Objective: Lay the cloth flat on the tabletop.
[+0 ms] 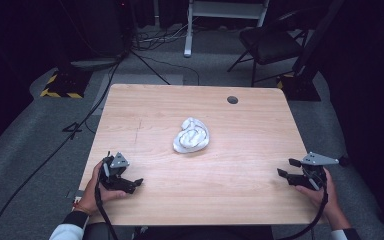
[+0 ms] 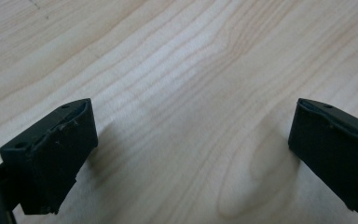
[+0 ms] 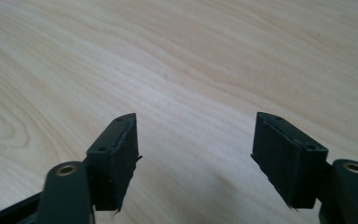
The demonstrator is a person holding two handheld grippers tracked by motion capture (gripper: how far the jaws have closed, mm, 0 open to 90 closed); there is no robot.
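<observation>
Presently both grippers rest near the front edge of the pale wooden table (image 1: 240, 200), left gripper (image 1: 130, 184) and right gripper (image 1: 286, 168) each with jaws spread and empty, well apart from the crumpled white cloth (image 1: 191, 135) at mid-table; judged pre-approach, next move needs a reach inward.

Table (image 1: 145, 115): pale wood, light tan grain with darker streaks; one dark grey round cap (image 1: 232, 100) near its far edge. Crumpled cloth (image 1: 191, 135) at the table's centre: white, thin dark line markings. Left gripper (image 1: 130, 184) and right gripper (image 1: 286, 168): black bodies, grey top plates. Floor beyond the table: grey; yellow-and-black striped base (image 1: 60, 86).
</observation>
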